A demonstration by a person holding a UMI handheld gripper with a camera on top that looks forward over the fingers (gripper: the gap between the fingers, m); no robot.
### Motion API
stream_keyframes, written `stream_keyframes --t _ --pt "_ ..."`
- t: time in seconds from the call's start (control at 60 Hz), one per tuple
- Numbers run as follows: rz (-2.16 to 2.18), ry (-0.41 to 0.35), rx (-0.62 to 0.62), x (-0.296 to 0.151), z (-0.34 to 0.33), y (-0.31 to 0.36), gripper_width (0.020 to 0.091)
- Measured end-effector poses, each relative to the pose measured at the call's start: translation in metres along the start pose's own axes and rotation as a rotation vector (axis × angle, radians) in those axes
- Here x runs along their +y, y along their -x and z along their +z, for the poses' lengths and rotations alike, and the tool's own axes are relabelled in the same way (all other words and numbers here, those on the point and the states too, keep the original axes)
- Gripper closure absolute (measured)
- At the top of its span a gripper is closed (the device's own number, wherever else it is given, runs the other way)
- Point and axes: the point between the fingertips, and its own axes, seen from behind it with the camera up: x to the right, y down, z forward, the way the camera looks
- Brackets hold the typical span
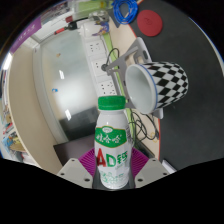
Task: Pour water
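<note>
Gripper point(112, 172) is pinching the bottle point(112, 145) between both pads, holding it upright, long axis vertical. Checkered cup point(158, 84) is lying just beyond the bottle, up-right, mouth facing it.

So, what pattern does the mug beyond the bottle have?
A black-and-white checkered pattern on the mug, seen in the gripper view.

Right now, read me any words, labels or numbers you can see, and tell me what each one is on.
"AD": large red letters on the label of the white bottle that stands between the gripper fingers.
Green characters above it on the same label: too small to read.
Checkered mug: pattern only, no text.
</note>
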Motion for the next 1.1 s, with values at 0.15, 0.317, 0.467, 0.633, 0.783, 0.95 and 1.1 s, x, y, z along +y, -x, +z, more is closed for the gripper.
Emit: stream_keyframes --t 0.15,0.317,0.467,0.633,0.783,0.95,1.1 --pt "-0.396 0.034 0.032 0.007 -0.018 0.036 0.0681" --pt "-1.126 -0.069 0.168 -0.045 -0.047 0.085 0.0664" --pt "-1.569 -0.291 0.315 -0.132 -0.070 0.116 0.0648" --pt "-1.732 -0.395 0.429 -0.209 -0.079 0.093 0.0641" --pt "-1.761 -0.354 0.536 -0.256 -0.074 0.040 0.0640" --pt "-1.750 -0.375 0.557 -0.288 -0.069 0.013 0.0641" --pt "-1.710 -0.379 0.540 -0.301 -0.065 -0.006 0.0613"
